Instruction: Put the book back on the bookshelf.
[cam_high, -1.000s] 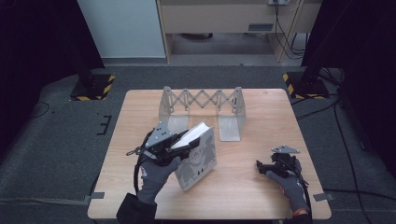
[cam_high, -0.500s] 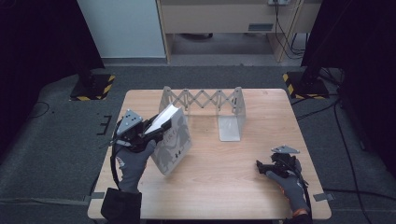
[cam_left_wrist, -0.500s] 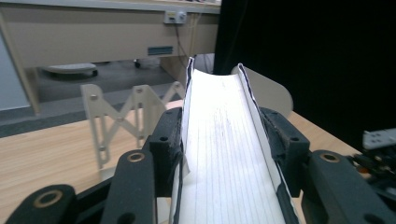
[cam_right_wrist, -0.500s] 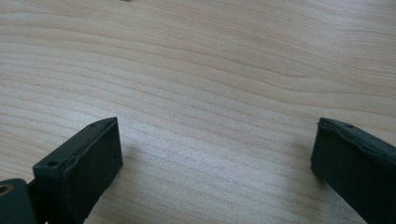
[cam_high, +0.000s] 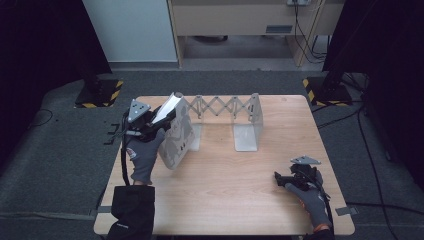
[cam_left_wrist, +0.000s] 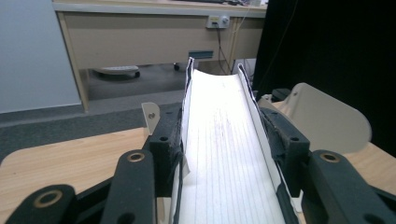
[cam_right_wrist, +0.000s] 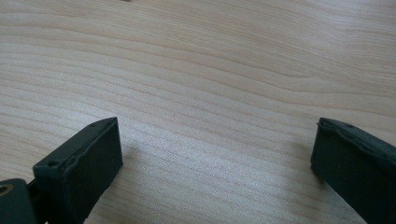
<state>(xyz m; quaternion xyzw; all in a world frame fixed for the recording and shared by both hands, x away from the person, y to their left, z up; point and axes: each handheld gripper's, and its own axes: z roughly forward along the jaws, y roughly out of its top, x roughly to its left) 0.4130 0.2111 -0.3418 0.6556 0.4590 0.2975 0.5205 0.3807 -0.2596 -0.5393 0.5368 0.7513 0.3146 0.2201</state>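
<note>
Left hand-held gripper (cam_high: 162, 117) is clamping a book (cam_left_wrist: 224, 154) between its jaws | book is tilting beside expanding rack (cam_high: 225, 107) | right hand-held gripper (cam_right_wrist: 215, 154) is resting released on worktop (cam_high: 240, 200) | no writing legible

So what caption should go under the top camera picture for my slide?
Left gripper lifts a book beside the rack; right gripper rests open.
</note>
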